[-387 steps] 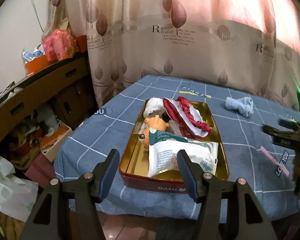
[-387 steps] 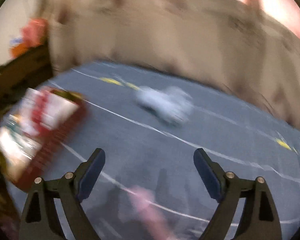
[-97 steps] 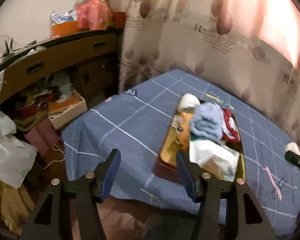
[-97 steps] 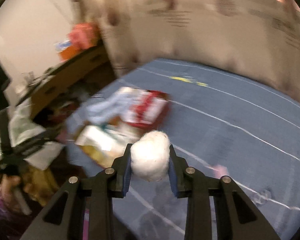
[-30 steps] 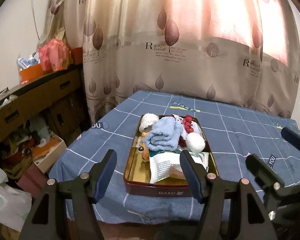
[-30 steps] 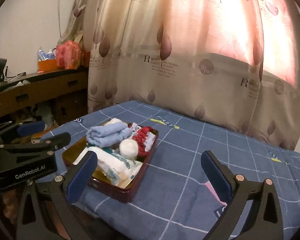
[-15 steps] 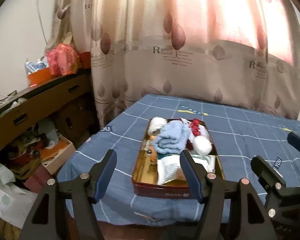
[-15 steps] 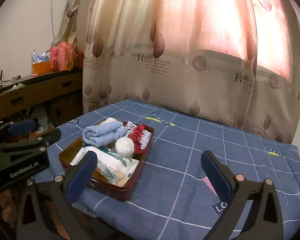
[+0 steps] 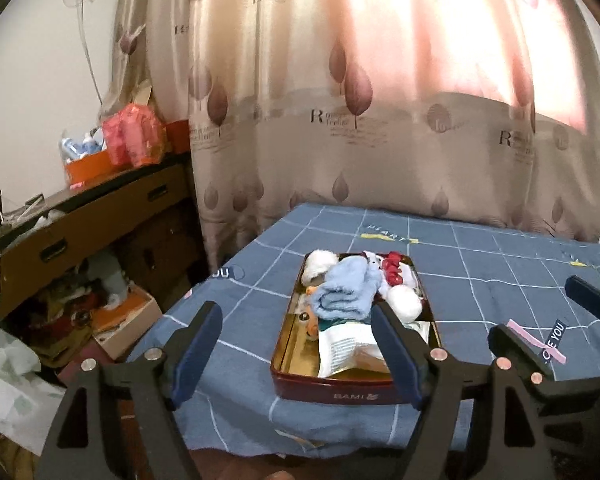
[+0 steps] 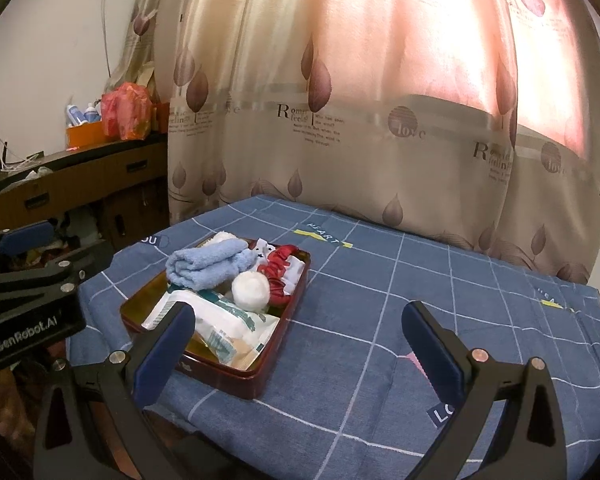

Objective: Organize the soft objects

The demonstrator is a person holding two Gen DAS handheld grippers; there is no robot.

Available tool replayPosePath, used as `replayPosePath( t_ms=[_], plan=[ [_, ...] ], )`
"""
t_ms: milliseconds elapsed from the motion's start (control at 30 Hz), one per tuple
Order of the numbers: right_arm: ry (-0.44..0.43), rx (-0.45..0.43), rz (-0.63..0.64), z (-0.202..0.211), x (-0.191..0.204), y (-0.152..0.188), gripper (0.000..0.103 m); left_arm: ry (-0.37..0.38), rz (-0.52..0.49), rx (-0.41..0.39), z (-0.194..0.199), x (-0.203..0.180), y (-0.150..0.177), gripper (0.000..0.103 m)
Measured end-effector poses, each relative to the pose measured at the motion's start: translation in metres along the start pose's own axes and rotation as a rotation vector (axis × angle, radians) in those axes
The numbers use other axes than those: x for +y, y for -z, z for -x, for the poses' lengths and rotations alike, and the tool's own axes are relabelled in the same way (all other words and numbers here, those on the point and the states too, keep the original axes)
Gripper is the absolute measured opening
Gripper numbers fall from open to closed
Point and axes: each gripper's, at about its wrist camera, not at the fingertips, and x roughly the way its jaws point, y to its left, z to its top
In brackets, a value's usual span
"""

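A red tin tray [image 9: 340, 394] [image 10: 256, 380] with a gold inside sits on the blue checked cloth near the table's front edge. In it lie a folded light-blue towel [image 9: 346, 288] [image 10: 208, 264], a white fluffy ball [image 9: 404, 298] [image 10: 251, 291], a red scrunchie [image 9: 392, 270] [image 10: 278, 266], a white tissue pack [image 9: 348, 346] [image 10: 220, 320] and a small orange toy [image 9: 310, 318]. My left gripper [image 9: 296, 354] is open and empty, held back from the tray's near end. My right gripper [image 10: 300, 354] is open and empty, to the tray's right.
A beige leaf-print curtain [image 10: 340, 120] hangs behind the table. A brown cabinet [image 9: 92, 216] with an orange box and pink bag stands at left, with clutter on the floor below. A pink strip [image 9: 534, 338] lies on the cloth at right.
Both grippers have drawn back and risen slightly from the tray. The tray's contents have not moved.
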Motion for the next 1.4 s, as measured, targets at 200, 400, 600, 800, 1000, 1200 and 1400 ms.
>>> replayPosePath(
  t_ms=[200, 400, 600, 800, 1000, 1200, 1400],
  plan=[
    [-0.003, 0.004, -0.005, -0.002, 0.0, 0.0, 0.103, 0.001, -0.015, 0.027, -0.005, -0.002, -0.001, 0.079],
    [-0.011, 0.014, -0.008, -0.004, 0.004, 0.003, 0.103, 0.009, 0.026, 0.053, -0.011, 0.005, 0.001, 0.079],
    [-0.025, 0.017, 0.0, -0.002, 0.012, 0.006, 0.103, -0.003, 0.025, 0.066, -0.013, 0.005, 0.002, 0.079],
    [-0.038, 0.031, -0.006, -0.002, 0.016, 0.01, 0.103, -0.016, 0.023, 0.07, -0.014, 0.007, 0.002, 0.079],
    [-0.048, 0.035, -0.001, -0.003, 0.018, 0.01, 0.103, -0.022, 0.022, 0.079, -0.016, 0.005, 0.003, 0.079],
    [-0.06, 0.048, -0.002, -0.006, 0.017, 0.01, 0.103, -0.028, 0.027, 0.089, -0.019, 0.006, 0.004, 0.079],
    [-0.072, 0.06, 0.002, -0.009, 0.018, 0.012, 0.103, -0.028, 0.026, 0.089, -0.019, 0.006, 0.004, 0.079]
  ],
)
